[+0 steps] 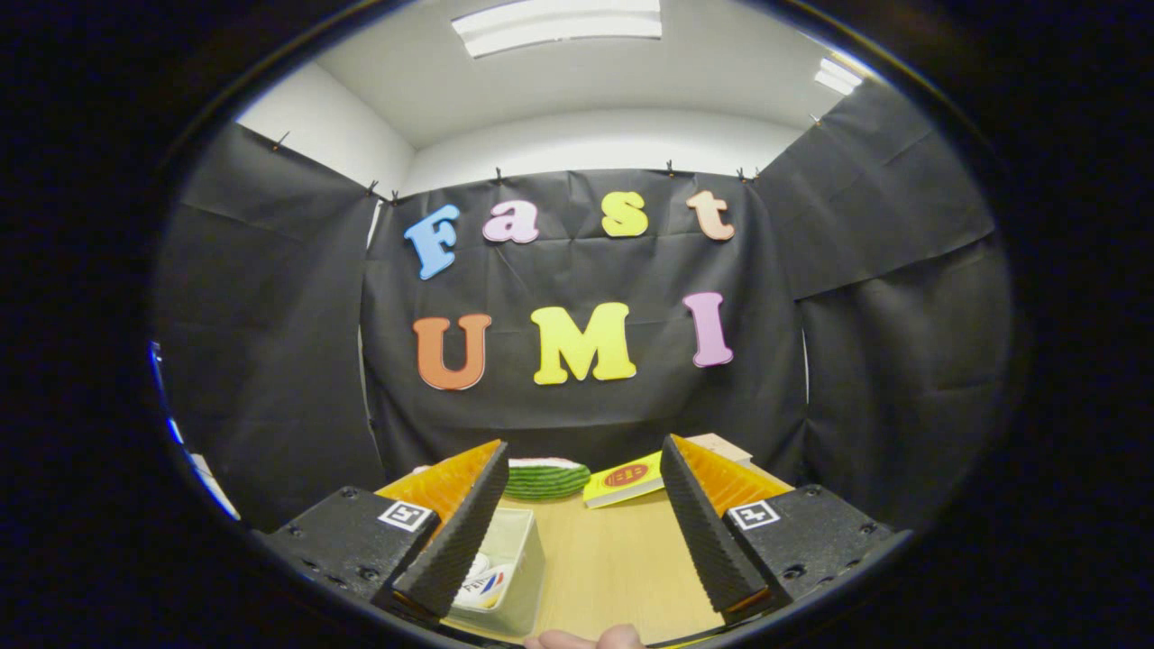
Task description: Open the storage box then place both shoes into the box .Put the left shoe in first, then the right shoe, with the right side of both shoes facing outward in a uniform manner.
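Gripper (581, 509) held level and raised, pointing across the wooden table (613, 559) toward the black cloth wall (577, 415). Fingers spread wide apart, nothing between them but bare tabletop. Clear storage box (505, 563) sits low beside the left finger, partly hidden by it; something white with coloured markings lies inside, too covered to tell what. Beyond the fingertips, near the table's far edge: a green striped cushion (545, 478) and a yellow book (624, 480), close together. Open table surface runs between the fingers up to those two. A fingertip (586, 639) of the person shows at the near edge.
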